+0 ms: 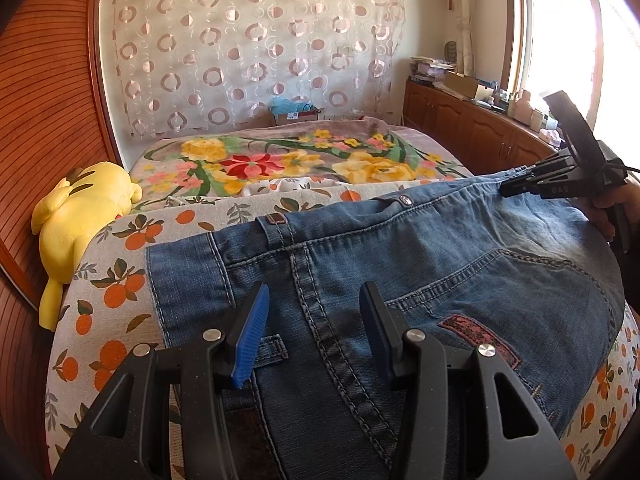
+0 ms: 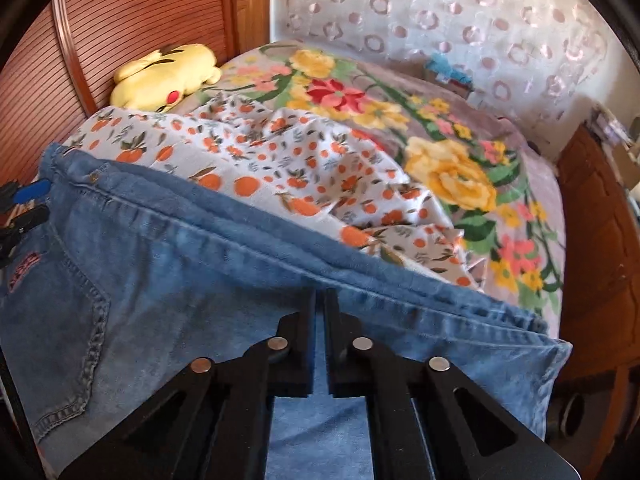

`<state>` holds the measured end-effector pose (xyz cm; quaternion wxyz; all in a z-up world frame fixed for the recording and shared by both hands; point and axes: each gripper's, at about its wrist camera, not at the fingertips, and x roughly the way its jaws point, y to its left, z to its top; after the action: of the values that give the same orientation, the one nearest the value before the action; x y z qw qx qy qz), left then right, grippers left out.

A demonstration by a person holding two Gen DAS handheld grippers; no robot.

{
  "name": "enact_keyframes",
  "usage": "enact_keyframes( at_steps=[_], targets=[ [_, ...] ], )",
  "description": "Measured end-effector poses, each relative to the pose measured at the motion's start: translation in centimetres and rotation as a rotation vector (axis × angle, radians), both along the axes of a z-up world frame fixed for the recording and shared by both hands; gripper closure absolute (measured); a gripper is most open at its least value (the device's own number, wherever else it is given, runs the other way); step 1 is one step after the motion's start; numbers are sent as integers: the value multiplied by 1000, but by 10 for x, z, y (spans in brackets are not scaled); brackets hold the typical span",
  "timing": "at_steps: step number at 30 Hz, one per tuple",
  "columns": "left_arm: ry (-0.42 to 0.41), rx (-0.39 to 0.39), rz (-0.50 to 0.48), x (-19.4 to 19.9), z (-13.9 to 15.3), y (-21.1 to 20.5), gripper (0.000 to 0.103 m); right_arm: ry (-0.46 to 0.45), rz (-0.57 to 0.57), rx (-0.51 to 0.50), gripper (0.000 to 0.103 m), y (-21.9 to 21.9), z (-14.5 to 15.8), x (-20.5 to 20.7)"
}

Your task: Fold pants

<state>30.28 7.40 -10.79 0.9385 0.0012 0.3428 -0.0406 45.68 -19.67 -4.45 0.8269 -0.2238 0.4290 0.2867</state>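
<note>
Now pants flat on bed, legs stacked; left gripper spread over waistband, right gripper pressed shut on leg edge; crosswise folds left.

Only one legible mark: pale letters "GAS" on the black body of the right gripper, seen from the left wrist view. Dark red patch on the jeans – patterned, not readable. Small brown waistband tab – too small to read.
</note>
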Motion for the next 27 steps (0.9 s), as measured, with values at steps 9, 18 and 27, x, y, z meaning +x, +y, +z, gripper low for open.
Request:
enact_keyframes(
  at_steps=[9,18,27],
  targets=[
    [1,-1,-1,0,0,0,55,-39,19,32,96,3,6,-10],
    [1,-1,-1,0,0,1,55,-16,71,81,37,9,5,-4],
    [-29,-20,10,-5,3,2,55,53,97,80,98,9,-1,9]
  ],
)
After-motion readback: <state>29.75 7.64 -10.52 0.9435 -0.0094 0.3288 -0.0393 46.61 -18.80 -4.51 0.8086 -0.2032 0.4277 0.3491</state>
